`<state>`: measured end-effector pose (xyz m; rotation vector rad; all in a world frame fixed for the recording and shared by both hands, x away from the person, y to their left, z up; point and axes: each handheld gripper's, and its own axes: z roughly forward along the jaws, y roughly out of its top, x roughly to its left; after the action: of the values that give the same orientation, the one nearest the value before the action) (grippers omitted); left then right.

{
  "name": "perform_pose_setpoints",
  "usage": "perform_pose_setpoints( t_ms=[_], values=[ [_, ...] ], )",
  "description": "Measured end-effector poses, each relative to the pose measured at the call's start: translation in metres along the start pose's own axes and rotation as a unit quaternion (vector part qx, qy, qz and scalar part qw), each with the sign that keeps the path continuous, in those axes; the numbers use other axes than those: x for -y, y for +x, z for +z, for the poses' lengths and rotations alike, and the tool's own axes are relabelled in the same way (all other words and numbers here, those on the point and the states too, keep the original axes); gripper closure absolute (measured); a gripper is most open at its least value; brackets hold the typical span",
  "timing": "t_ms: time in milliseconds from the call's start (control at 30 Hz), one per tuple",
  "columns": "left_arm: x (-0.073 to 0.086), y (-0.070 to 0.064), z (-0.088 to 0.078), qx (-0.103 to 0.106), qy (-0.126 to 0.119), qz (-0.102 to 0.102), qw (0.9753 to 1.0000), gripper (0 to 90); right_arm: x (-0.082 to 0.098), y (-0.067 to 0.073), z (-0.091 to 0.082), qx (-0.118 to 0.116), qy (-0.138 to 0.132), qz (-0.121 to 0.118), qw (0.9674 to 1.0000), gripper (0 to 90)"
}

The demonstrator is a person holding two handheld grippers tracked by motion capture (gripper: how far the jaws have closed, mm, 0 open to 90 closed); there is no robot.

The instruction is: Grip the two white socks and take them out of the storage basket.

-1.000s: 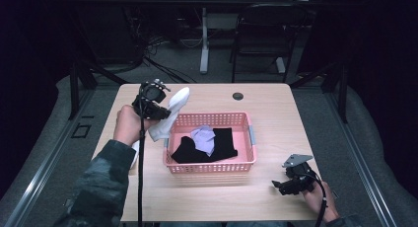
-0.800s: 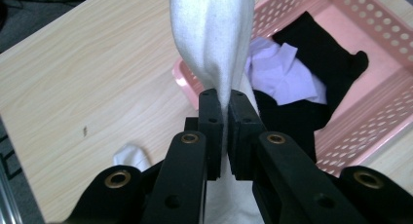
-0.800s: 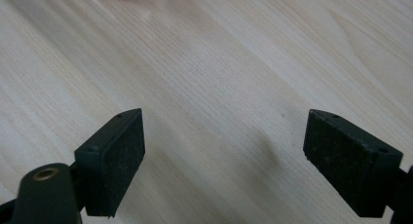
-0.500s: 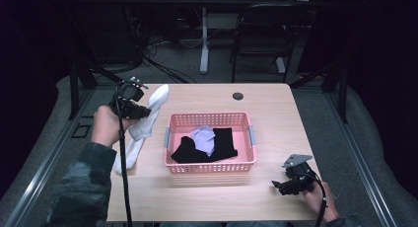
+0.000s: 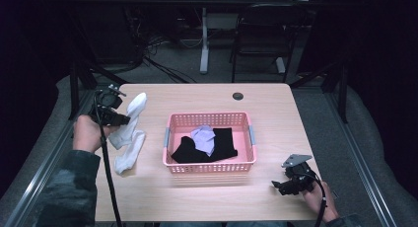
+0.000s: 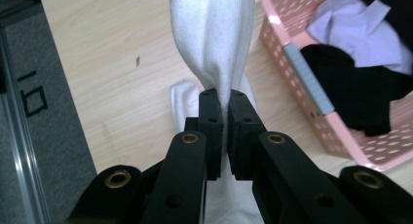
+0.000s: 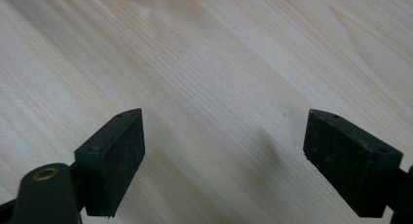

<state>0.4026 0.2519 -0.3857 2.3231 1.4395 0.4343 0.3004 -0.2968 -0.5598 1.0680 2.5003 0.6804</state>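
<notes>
Sock (image 5: 129,133) stays pinched in the left gripper (image 5: 123,120) at frame left; lower it flat, clear of the basket (image 5: 170,138); right gripper (image 5: 279,186) gapes empty.

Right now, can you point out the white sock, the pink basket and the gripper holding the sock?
white sock (image 6: 214,44), left gripper view, on the stretch above the jaws.
pink basket (image 5: 209,167), high view, on its near wall.
left gripper (image 6: 223,95), left gripper view, between its fingertips.

Left sleeve (image 5: 66,187) is dark camouflage. Both grippers are black: the left gripper (image 6: 223,100) has brass-ringed pivots and small screw holes in its pads, the right gripper (image 5: 288,183) a grey three-cornered plate. Black cables trail from each.
</notes>
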Motion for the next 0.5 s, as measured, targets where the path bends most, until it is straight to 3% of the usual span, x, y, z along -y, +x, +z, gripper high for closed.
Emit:
perform_pose_setpoints(
  t_ms=[233,500],
  values=[
    [0.011,0.013,0.015,-0.005,0.015,-0.023,0.9996,86.2,0.000,-0.001,-0.002,0.002,-0.001,0.002,1.0000,14.5],
    [0.027,0.022,0.040,0.004,0.044,-0.044,0.9980,86.2,0.000,0.000,0.000,0.000,-0.002,0.001,1.0000,14.5]
  ],
)
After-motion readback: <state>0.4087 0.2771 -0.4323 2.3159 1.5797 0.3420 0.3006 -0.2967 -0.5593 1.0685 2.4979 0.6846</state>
